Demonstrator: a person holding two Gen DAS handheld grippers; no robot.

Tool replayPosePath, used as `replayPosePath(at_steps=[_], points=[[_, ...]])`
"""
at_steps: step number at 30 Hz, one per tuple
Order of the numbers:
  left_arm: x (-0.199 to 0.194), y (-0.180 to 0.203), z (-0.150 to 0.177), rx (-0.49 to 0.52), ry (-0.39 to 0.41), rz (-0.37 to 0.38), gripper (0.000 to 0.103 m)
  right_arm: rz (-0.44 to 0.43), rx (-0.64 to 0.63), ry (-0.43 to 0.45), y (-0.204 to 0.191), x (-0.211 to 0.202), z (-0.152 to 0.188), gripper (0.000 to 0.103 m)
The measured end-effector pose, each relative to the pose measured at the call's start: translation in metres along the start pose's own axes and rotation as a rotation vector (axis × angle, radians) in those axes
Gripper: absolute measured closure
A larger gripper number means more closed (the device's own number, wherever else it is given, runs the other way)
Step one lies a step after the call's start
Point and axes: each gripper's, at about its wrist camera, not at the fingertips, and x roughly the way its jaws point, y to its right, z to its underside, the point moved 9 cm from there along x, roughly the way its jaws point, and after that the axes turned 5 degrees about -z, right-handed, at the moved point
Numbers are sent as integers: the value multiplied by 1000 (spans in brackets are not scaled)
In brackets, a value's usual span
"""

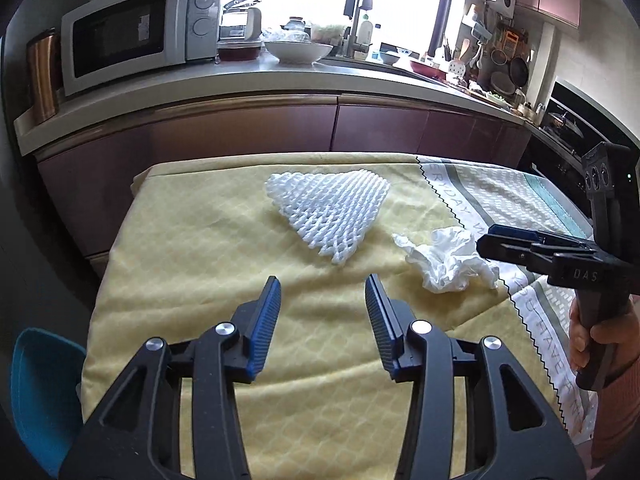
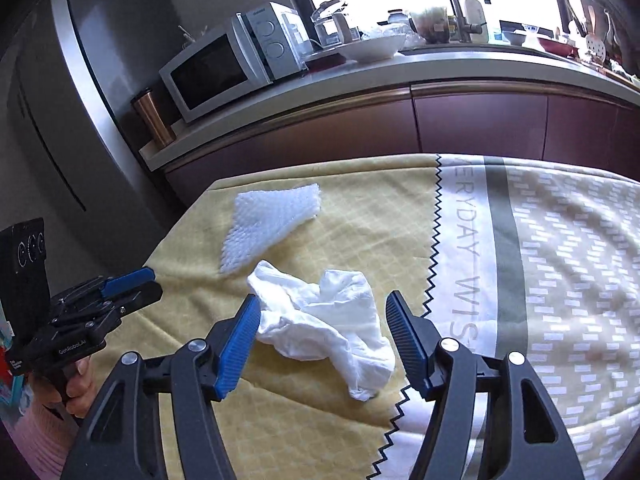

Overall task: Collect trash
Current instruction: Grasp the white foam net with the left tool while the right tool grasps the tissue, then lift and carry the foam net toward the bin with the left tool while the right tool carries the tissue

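Observation:
A crumpled white tissue (image 2: 328, 328) lies on the yellow tablecloth (image 2: 360, 232); it also shows in the left wrist view (image 1: 444, 258). A white foam fruit net (image 1: 332, 208) lies flat farther back, seen too in the right wrist view (image 2: 268, 220). My right gripper (image 2: 324, 300) is open with its jaws either side of the tissue, close above it; from the left wrist view it (image 1: 494, 238) reaches in from the right. My left gripper (image 1: 322, 284) is open and empty, above the cloth a little short of the net, also seen in the right wrist view (image 2: 148, 280).
A kitchen counter (image 1: 280, 76) runs behind the table with a microwave (image 1: 132, 36), a white bowl (image 1: 298, 51), a copper tumbler (image 1: 42, 76) and a sink tap. A fridge (image 2: 60, 100) stands at left. A blue chair (image 1: 40, 392) is at the table's left.

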Motion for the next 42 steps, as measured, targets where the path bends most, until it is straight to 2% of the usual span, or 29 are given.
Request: replayPosePath(at_steps=[3,8,14,16,18,24,32,42], points=[[18,12,-8,26,-28,8,57,-12,-6,-30,1,10,4,39],[44,21,-17,76,-60,-23,57,-35,2,-54,0,18,10,41],[72,26,-22,125,-101,-60,58,-61,16,-66,4,20,14,68],[78,28,-21,129,-118,-57,62,-64,22,-61,6,17,15,89],[81,28,-19,132,-124,-57,75,-87,32,-56,6,14,16,92],[72,28,-19,134,-104,-60,92,-143,61,-13,3,-1,12,95],[36,20,-14,106,-49,-47,92,-201,77,35,-7,-21,7,95],[-22,-2,-2,50,25,-56,92,-224,81,60,-19,-32,10,95]])
